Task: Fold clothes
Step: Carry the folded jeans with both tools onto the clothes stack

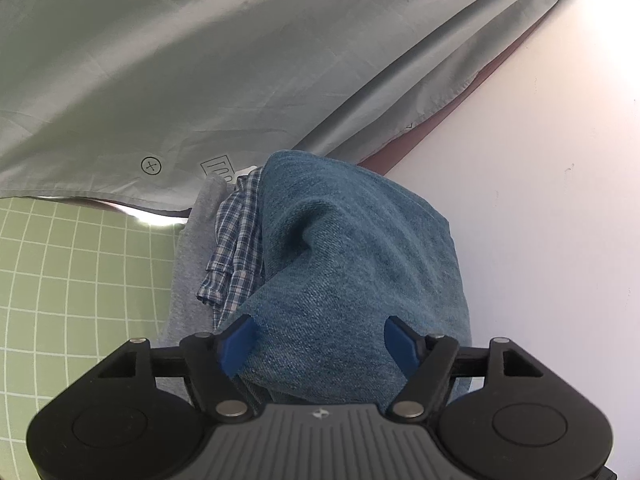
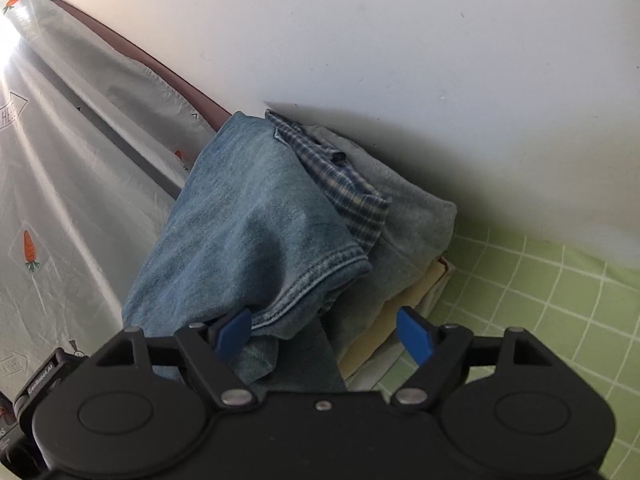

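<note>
Both wide-open hand-held grippers, left (image 1: 318,338) and right (image 2: 326,330), are straddling the folded blue denim jeans (image 1: 352,264), gripping nothing; pressing evenly should be flattening the pile.

grey garment (image 1: 188,256) mostly under plaid shirt (image 1: 236,248) and jeans (image 1: 344,264) — lowest cream layers (image 2: 404,300) unidentifiable

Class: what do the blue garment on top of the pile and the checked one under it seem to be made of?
Blue garment: likely denim, matte, faded; diagonal twill weave, stitched hem. Checked garment: probably thin woven cotton; navy-white plaid, soft crumpled folds.
</note>
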{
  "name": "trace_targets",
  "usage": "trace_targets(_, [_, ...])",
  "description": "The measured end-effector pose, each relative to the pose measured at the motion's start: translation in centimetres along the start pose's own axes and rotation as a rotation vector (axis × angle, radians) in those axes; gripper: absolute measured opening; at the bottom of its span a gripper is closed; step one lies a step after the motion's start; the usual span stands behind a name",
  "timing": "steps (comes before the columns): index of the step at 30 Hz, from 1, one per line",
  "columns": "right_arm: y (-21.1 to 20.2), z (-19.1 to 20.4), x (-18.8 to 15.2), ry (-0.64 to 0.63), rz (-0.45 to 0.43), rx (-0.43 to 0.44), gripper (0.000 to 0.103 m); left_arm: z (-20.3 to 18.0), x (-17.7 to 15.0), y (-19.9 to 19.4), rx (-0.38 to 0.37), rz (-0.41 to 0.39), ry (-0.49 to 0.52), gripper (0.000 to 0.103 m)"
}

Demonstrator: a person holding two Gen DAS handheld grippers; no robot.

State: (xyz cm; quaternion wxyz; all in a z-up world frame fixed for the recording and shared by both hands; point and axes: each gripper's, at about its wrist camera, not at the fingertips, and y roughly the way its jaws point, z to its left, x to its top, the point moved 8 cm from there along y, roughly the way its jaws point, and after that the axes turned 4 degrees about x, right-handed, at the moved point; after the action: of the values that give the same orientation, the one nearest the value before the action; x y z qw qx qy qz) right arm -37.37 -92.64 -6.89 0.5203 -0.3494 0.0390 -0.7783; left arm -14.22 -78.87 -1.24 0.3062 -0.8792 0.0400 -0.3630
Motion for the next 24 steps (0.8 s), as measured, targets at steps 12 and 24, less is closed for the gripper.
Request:
trace_targets(12, [4.6, 2.6, -4.3, -0.337, 0.133, -0.038, 0.082, 0.2, 2.0, 0.4, -0.112, 0.033, -0.227, 0.023])
trace_targets(24, [3.0, 4.8, -1.7, -0.306, 0.123, 0.152, 0.015, 1.2, 3.3, -0.1, -0.207, 0.016, -0.333, 0.018])
